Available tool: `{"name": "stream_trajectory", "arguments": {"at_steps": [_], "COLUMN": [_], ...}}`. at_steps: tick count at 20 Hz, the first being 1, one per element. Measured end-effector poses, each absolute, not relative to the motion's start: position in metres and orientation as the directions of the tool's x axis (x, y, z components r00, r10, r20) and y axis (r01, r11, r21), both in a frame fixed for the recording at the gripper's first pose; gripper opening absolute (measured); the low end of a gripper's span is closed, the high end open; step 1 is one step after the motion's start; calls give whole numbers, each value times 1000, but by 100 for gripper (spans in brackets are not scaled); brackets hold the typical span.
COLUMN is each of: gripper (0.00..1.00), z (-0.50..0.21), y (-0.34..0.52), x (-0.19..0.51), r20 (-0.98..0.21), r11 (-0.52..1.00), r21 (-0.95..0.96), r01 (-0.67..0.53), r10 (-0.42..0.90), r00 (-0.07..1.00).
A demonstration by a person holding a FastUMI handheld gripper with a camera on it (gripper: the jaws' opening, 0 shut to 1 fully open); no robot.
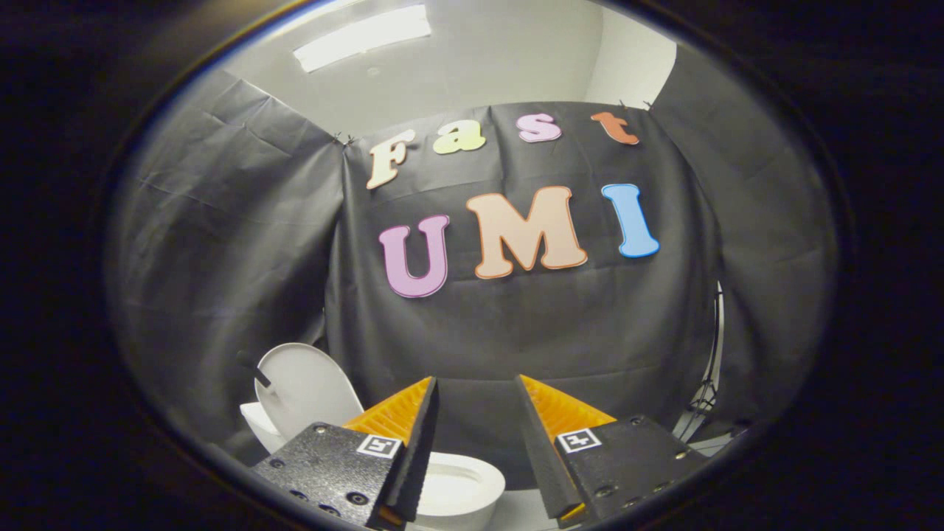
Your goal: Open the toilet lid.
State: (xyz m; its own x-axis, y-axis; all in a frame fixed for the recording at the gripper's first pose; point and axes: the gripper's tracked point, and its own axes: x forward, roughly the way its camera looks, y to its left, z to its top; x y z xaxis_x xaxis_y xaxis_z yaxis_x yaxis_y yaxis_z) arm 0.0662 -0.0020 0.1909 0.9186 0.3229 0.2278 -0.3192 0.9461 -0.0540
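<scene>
The toilet lid (306,387) is seen raised, leaning back near upright above the bowl (461,490), low and to the left beyond the gripper (476,391). The opening step is judged complete; no further lift appears required, only withdrawal clear of the bowl. The jaws are held apart, with nothing between them. The booth wall (516,332) hangs behind the toilet. No obstruction is noted between fingers and lid.

The tongs (476,391) are open, the two fingers (420,435) spread well apart with a wide gap between their tips. Nothing is held between them and neither finger touches anything. They point forward, level, each finger angling outward from base to tip.
</scene>
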Motion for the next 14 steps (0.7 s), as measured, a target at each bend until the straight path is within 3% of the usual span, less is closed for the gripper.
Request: {"name": "stream_trajectory", "arguments": {"at_steps": [14], "gripper": [62], "z": [168], "y": [-42], "x": [70], "r20": [188], "r11": [958], "r21": [-30], "r01": [-285], "r10": [285], "r00": [940]}}
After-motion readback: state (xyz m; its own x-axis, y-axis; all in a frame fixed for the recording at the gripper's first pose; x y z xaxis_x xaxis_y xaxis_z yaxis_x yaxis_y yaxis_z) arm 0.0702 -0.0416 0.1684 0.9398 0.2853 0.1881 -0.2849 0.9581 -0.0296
